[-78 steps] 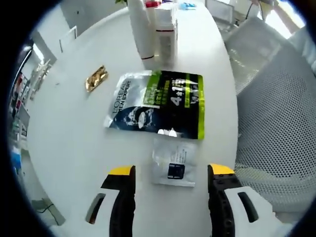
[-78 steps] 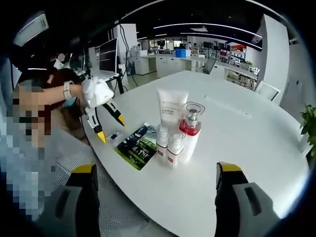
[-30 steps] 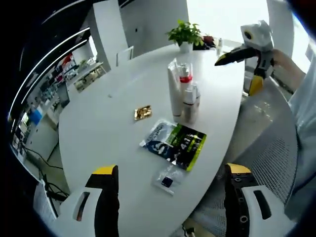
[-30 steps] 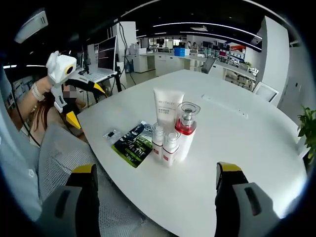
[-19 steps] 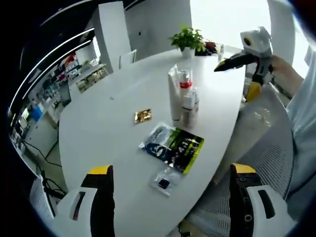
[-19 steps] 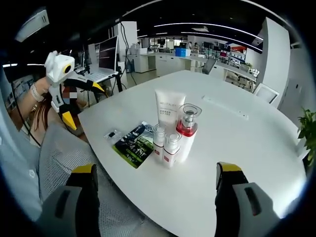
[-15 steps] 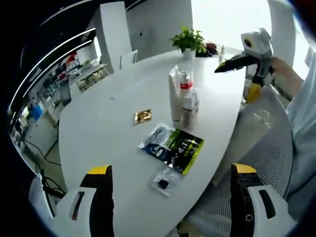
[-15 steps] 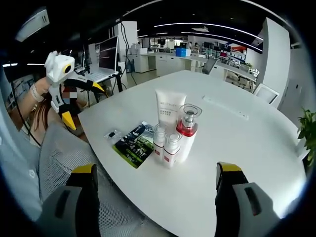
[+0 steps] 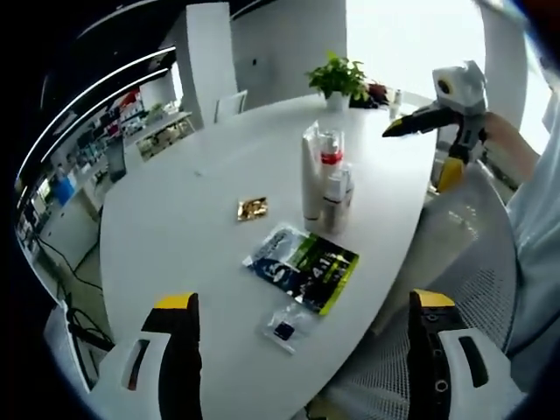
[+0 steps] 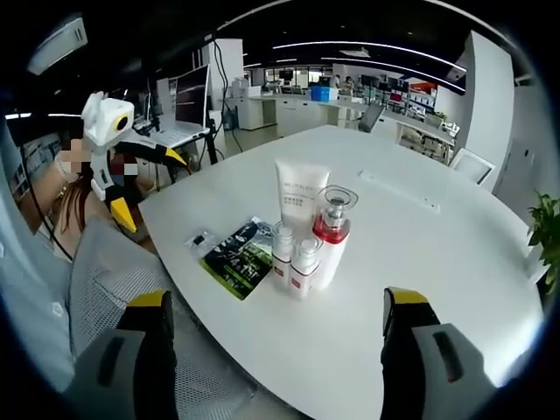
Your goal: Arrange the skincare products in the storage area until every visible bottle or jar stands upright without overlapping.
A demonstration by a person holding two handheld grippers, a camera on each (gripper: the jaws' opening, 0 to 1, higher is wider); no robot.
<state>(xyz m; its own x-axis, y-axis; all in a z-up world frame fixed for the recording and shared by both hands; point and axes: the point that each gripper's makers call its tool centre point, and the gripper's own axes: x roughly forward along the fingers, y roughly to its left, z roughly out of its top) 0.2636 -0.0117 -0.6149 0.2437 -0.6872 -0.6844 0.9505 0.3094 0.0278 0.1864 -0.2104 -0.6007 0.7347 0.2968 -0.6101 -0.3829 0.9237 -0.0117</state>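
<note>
Four skincare containers stand upright in a tight cluster on the white round table [image 10: 455, 254], straight ahead of the right gripper [image 10: 276, 337] and between its wide-spread, empty jaws: a white tube [image 10: 300, 199] at the back, a clear pump bottle [image 10: 331, 234] with a red collar just beside it, and two small bottles [image 10: 292, 259] in front; none lies on another, though they stand so close that whether they touch cannot be told; the left gripper [image 9: 302, 350], its jaws likewise spread and holding nothing, hangs well back from the table edge, with the same cluster far ahead of it; nearer to its jaws lie a flat dark-and-green sachet pack [image 9: 301, 267] and a small clear packet [image 9: 284, 326], with a gold foil piece [image 9: 252, 208] off to the left; judged from this, the bottles look already arranged and little or nothing remains, unless the flat packets count as products to be tidied.
</note>
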